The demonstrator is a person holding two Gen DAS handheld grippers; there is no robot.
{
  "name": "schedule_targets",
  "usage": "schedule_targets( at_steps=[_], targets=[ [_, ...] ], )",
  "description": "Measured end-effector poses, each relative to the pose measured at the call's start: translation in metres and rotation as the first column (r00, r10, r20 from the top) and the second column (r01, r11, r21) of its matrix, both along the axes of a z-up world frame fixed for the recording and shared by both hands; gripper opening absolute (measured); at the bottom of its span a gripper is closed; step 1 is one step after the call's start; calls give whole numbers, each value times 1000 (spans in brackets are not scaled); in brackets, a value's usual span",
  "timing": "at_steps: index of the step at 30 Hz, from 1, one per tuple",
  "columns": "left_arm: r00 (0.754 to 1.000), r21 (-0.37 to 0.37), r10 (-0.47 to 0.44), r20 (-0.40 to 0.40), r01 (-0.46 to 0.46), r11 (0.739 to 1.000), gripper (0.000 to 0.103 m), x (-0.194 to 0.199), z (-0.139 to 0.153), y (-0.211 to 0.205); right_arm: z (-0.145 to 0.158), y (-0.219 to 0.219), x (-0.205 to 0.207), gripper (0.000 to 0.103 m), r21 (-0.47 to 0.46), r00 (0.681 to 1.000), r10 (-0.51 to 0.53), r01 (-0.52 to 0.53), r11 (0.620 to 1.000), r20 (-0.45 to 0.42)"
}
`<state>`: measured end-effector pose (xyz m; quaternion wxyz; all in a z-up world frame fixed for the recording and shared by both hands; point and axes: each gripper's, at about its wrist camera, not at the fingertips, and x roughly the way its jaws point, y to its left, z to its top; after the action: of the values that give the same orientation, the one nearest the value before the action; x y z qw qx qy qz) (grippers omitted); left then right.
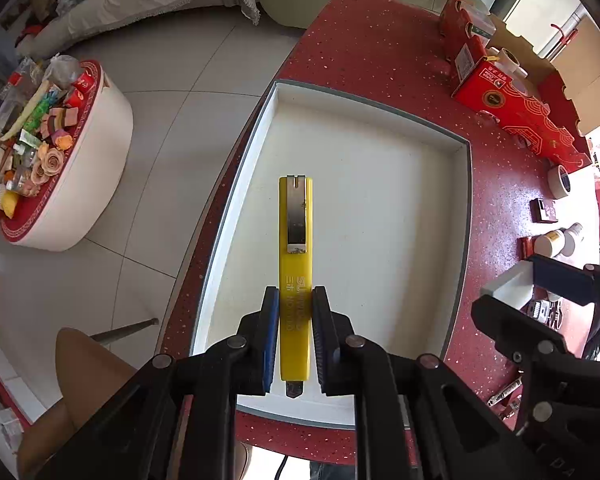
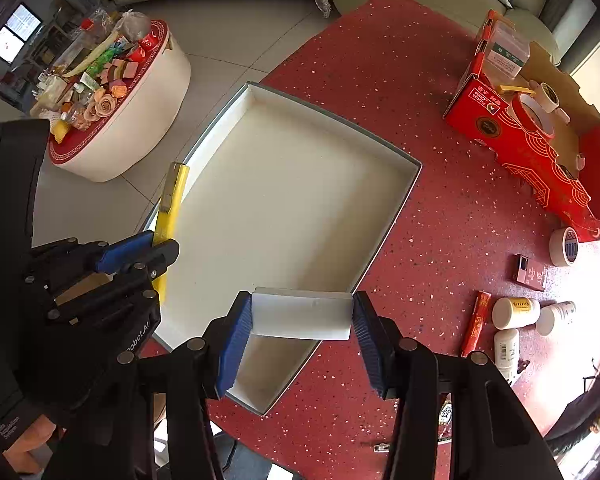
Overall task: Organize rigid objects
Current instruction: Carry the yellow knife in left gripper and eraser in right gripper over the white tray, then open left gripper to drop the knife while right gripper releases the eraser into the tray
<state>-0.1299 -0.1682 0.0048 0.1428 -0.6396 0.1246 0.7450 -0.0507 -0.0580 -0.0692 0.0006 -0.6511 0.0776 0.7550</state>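
The left gripper [image 1: 295, 336] pinches a long yellow plastic box-cutter knife with a silver metal clip [image 1: 295, 256]. Its blue pads [image 1: 271, 332] press on both sides of the knife. The knife points to 12 o'clock and hangs over the big flat white cardboard box lid with a grey rim [image 1: 380, 184], near the lid's 9 o'clock side.

The right gripper [image 2: 301, 320] squeezes a small white rectangular box [image 2: 301, 314] between its two blue pads [image 2: 236, 332]. The small box hangs over the lid's [image 2: 292, 184] 6 o'clock corner.

The lid sits on a red speckled table [image 2: 420, 240]. At 2 o'clock on the table is a red cardboard gift box with gold patterns [image 2: 532, 152]. At 3 o'clock lie a white tape roll [image 2: 565, 246] and small white plastic bottles [image 2: 516, 312].
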Motion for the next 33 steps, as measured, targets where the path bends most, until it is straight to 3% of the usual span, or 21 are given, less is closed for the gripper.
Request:
schedule_targets(
  at_steps=[10, 33],
  targets=[
    [999, -6, -19, 35, 19, 1000, 17, -7, -12, 14, -14, 21, -8, 52, -27, 996, -73, 74, 997, 46],
    [999, -22, 19, 51, -18, 1000, 17, -37, -30, 26, -33, 29, -52, 52, -24, 995, -68, 70, 997, 70]
  ],
)
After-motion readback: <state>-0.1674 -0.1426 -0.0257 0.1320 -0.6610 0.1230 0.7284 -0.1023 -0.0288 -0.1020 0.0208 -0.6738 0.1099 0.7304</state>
